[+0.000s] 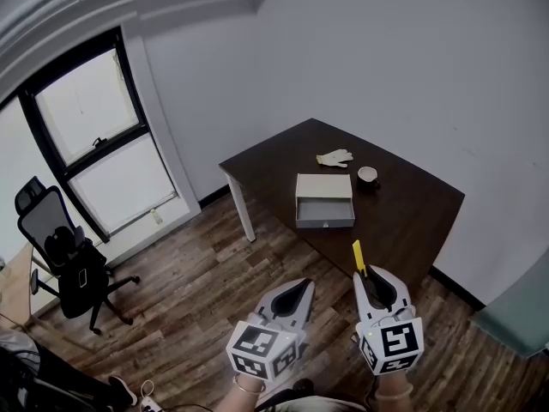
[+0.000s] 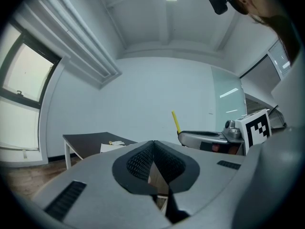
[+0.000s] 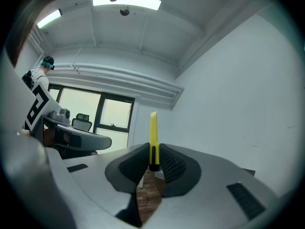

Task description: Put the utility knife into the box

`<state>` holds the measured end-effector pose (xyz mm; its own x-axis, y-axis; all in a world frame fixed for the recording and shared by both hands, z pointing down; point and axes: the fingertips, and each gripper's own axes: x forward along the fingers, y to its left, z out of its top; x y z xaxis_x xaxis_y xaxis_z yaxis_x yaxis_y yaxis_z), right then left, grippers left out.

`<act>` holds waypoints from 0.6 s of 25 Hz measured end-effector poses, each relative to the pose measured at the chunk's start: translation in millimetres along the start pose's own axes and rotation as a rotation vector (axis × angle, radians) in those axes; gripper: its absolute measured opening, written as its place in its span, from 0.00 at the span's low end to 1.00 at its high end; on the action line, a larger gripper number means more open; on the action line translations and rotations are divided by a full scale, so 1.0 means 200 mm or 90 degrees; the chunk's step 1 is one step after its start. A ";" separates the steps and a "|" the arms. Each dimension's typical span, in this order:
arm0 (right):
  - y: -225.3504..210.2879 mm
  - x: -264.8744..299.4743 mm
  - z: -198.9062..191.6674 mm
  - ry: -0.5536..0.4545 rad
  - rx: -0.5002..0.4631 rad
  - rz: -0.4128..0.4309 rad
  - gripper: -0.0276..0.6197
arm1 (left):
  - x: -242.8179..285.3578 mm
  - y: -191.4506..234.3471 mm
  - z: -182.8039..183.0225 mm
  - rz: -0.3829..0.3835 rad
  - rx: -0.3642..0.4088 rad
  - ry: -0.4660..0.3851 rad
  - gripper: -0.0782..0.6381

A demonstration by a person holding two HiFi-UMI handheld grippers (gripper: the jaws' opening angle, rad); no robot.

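We held both grippers low and close to the body, side by side over the wooden floor [image 1: 197,273], their noses aimed towards the dark counter [image 1: 412,204] and their marker cubes turned up at the head camera. The left gripper [image 1: 299,285] sat a little lower and to the left, and its own view showed its fingers [image 2: 138,161] pressed together at the tips with nothing between them. The right gripper [image 1: 371,275] was just beside it, its fingers [image 3: 174,163] clamped on the utility knife [image 1: 358,257]. The knife's dark end was pinched between the pads and its yellow body stood out past the tips. The knife was in the air in front of the counter's near edge, well apart from the box [image 1: 324,201]. That box lay near the middle of the counter, a pale lid or top panel at the back and an open tray facing us, in which we could make out only the grey inside. Beyond it lay a light glove [image 1: 334,157], and near the box's right back corner stood a small cup [image 1: 368,175] whose contents we could not tell. An office chair [image 1: 69,260] stood by the window [image 1: 94,136] at the far left.
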<state>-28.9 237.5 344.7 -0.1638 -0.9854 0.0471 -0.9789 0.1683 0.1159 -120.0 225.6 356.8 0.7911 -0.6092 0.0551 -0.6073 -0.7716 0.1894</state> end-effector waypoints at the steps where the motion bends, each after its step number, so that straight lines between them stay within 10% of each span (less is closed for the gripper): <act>1: 0.01 0.02 0.01 0.000 -0.001 -0.002 0.15 | 0.00 0.02 0.01 -0.002 0.000 -0.002 0.13; 15: -0.01 0.16 0.00 0.003 0.002 -0.014 0.15 | 0.10 0.12 0.02 -0.023 -0.008 -0.001 0.13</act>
<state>-33.1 206.0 345.1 -0.1415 -0.9887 0.0492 -0.9826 0.1463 0.1143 -118.1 193.9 359.0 0.8123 -0.5815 0.0459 -0.5774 -0.7906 0.2040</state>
